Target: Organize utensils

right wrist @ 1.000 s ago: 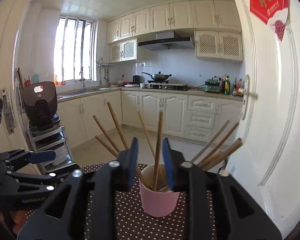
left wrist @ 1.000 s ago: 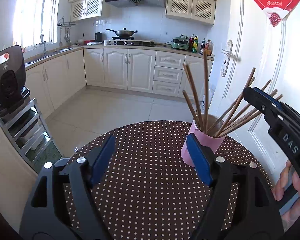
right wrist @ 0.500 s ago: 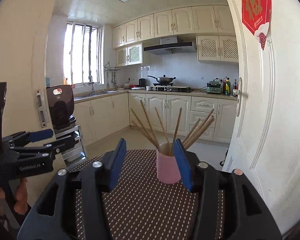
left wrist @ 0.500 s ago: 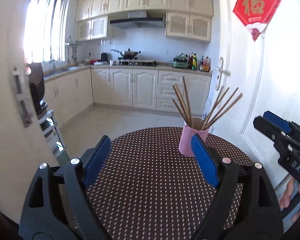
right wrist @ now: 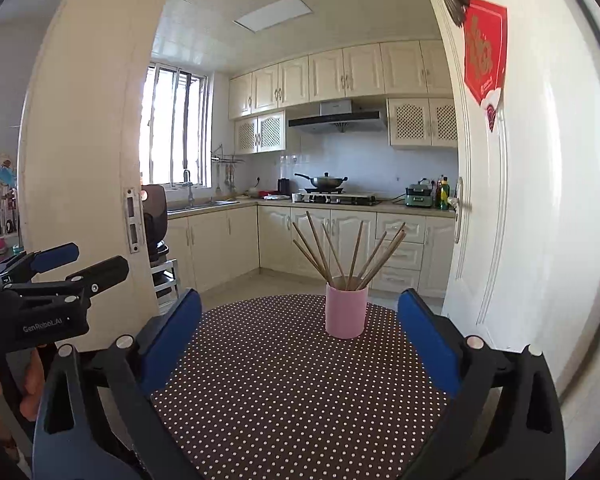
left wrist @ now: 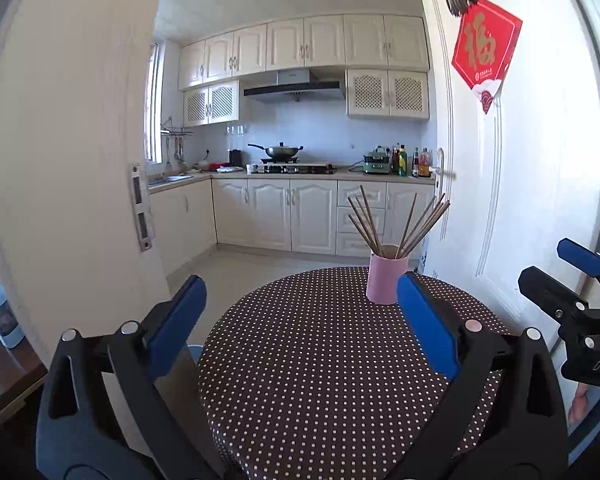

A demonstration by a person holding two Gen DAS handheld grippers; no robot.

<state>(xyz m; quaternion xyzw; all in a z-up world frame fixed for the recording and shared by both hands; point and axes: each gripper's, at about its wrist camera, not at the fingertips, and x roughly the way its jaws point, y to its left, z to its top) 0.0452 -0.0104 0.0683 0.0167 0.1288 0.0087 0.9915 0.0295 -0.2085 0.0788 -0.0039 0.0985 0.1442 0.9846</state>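
Observation:
A pink cup (left wrist: 385,279) (right wrist: 346,311) stands upright at the far side of a round table with a dark polka-dot cloth (left wrist: 320,368) (right wrist: 292,380). Several wooden chopsticks (left wrist: 396,222) (right wrist: 346,250) fan out of it. My left gripper (left wrist: 300,312) is open and empty, held back over the near half of the table. My right gripper (right wrist: 298,326) is open and empty, also well short of the cup. Each gripper shows in the other's view: the right one (left wrist: 572,276) at the right edge, the left one (right wrist: 76,264) at the left edge.
A white door (left wrist: 520,160) (right wrist: 520,200) with a red paper sign stands open just right of the table. A white door frame (left wrist: 80,160) (right wrist: 80,160) is on the left. Kitchen cabinets and a stove (left wrist: 296,168) lie beyond the tiled floor.
Both grippers have pulled back and away from the cup, which now looks smaller and farther. The right jaws went from nearly shut among the chopsticks to wide open.

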